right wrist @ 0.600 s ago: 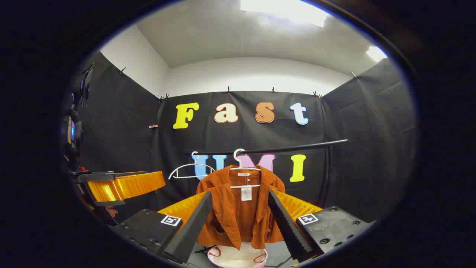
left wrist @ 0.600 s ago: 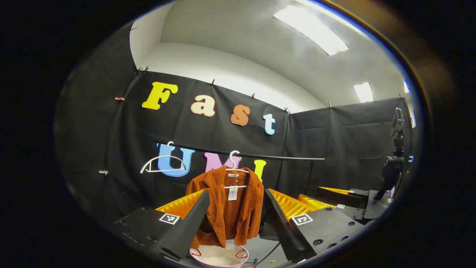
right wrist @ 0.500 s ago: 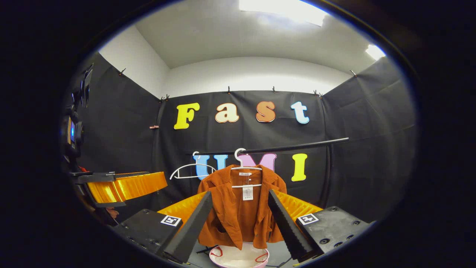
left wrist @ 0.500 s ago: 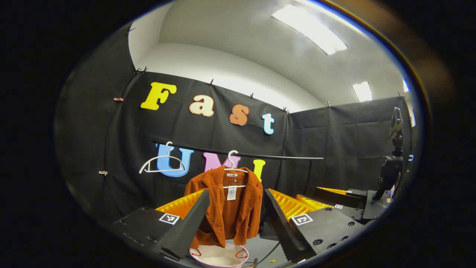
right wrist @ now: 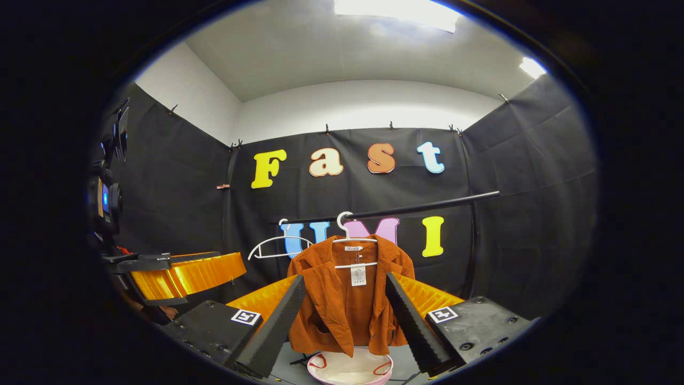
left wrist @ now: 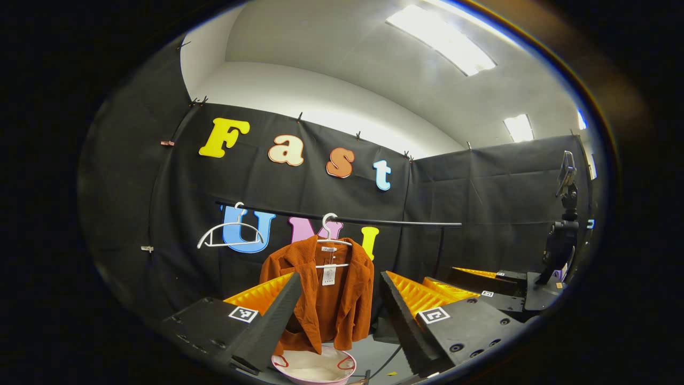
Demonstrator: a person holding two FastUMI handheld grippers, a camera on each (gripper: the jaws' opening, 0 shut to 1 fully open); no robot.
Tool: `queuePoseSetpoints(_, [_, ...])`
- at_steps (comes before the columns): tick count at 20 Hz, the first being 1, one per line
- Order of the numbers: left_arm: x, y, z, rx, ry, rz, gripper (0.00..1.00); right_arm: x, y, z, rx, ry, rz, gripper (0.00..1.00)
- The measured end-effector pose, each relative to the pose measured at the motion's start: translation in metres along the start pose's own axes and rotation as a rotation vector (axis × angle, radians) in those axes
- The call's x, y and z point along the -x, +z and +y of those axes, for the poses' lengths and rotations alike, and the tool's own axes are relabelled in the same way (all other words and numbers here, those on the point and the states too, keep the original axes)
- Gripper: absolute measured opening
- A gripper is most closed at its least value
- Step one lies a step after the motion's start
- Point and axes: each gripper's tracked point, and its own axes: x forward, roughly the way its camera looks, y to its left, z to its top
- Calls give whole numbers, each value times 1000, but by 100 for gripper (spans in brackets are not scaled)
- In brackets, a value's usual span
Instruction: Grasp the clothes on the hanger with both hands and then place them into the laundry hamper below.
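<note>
A black rail (left wrist: 342,220) is running across the middle of the left gripper view, and it is stretching across the centre of the right gripper view (right wrist: 395,212) too. Hanging from it, at lower centre of both views, a rust-orange jacket (left wrist: 320,297) is sitting on a white hanger (left wrist: 331,247), open at the front, with a small white tag (left wrist: 328,275) dangling at the collar; whatever is printed on that tag is too small to read. In the right gripper view the same jacket (right wrist: 350,299) is showing more squarely, on its hanger (right wrist: 350,243). Straight below the hem, at the bottom edge, a pale pink hamper (left wrist: 314,368) with red handles is waiting, its rim (right wrist: 350,370) partly hidden by the cloth. An empty white hanger (left wrist: 230,235) is hanging further left on the rail. The left gripper (left wrist: 336,299) is standing released, jaws spread wide, well short of the jacket and holding nothing; the right gripper (right wrist: 342,302) is likewise gaping open and empty, the jacket framed between its fingers but farther off. The left gripper view is also catching the right gripper at lower right, plus a dark camera stand (left wrist: 561,240) at the right edge. The right gripper view is instead showing the left gripper at middle left, beside a mounted device (right wrist: 104,198) with a blue light. Square black-and-white markers (left wrist: 243,314) are sitting on the gripper bodies.
</note>
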Motion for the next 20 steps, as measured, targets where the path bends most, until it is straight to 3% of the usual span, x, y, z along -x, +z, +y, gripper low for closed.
queuePoseSetpoints(20, [6,-14,27,13,-13,35,93,0,-5,16,18,-47,-2,98])
